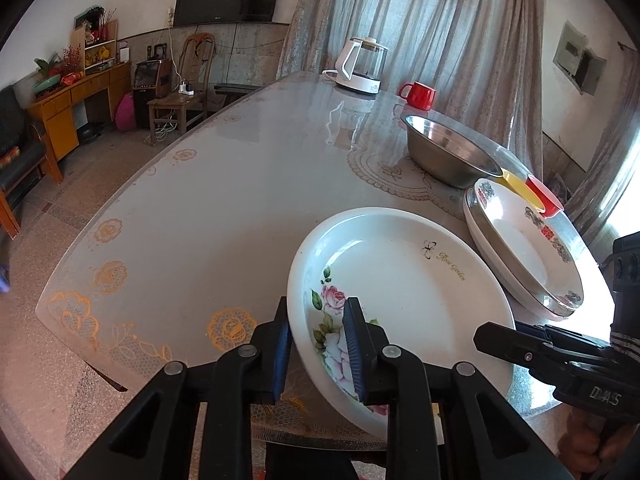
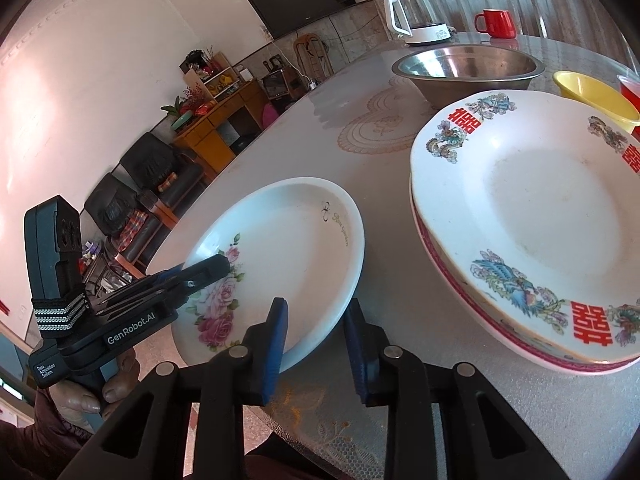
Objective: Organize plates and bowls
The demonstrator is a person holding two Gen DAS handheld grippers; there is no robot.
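A white rose-patterned plate [image 1: 404, 296] lies on the table near its front edge; it also shows in the right wrist view [image 2: 288, 256]. My left gripper [image 1: 318, 346] has its jaws around the plate's near-left rim, one finger outside and one inside, gripping it. My right gripper [image 2: 316, 346] straddles the plate's right rim with its jaws apart. To the right is a stack of two plates with red characters [image 2: 532, 216], also in the left wrist view [image 1: 516, 240]. Behind it stands a steel bowl [image 2: 468, 68].
A yellow bowl [image 2: 592, 92] and a red bowl [image 1: 544, 196] sit behind the stack. A white kettle [image 1: 362, 66] and a red mug [image 1: 418, 95] stand at the far end of the table [image 1: 224, 200]. Chairs, a wooden cabinet and a TV lie beyond.
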